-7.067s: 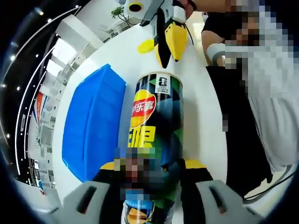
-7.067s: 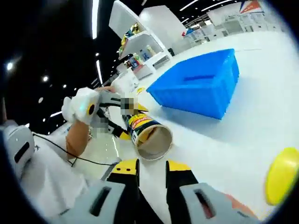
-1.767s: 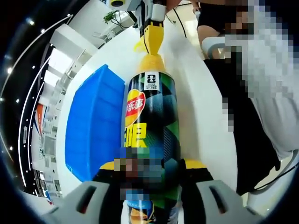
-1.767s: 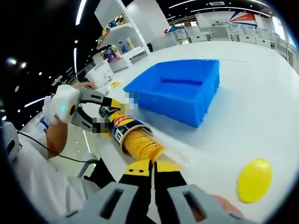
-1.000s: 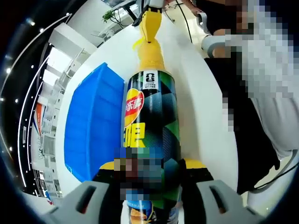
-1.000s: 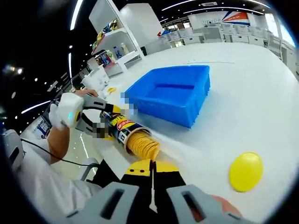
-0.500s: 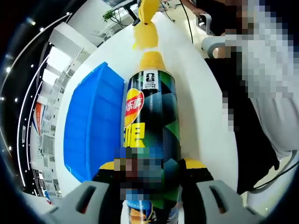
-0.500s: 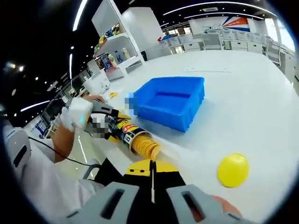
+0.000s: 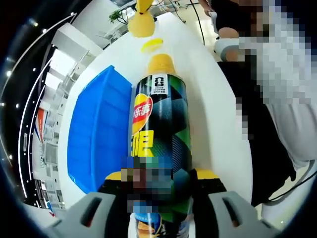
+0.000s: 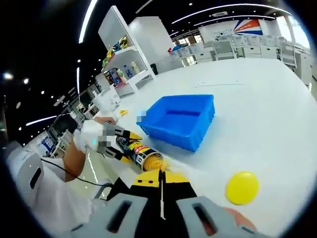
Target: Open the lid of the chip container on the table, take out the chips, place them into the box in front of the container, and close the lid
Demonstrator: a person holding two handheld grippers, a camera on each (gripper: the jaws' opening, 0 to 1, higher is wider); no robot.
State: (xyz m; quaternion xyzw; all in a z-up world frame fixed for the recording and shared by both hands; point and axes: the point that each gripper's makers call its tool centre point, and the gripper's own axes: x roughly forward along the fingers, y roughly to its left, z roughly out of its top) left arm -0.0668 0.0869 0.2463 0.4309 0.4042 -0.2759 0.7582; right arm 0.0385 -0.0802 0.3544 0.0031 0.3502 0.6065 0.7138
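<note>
White table [image 10: 277, 124] carries the scene; the chip container [image 9: 159, 144] lies on its side, clamped between the 2 jaws of the left gripper [image 9: 158, 184], its open mouth showing stacked chips [image 9: 160, 63]; blue box [image 10: 179, 121] sits just beside the container; yellow lid [image 10: 242, 188] rests flat on the table, apart from both; right gripper [image 10: 161, 184] is raised above the table with its 2 jaws pressed together, whether on chips cannot be told.

Left gripper view close along chip container [image 9: 159, 134], right gripper view farther back, both sharing blue box [image 10: 179, 120]
</note>
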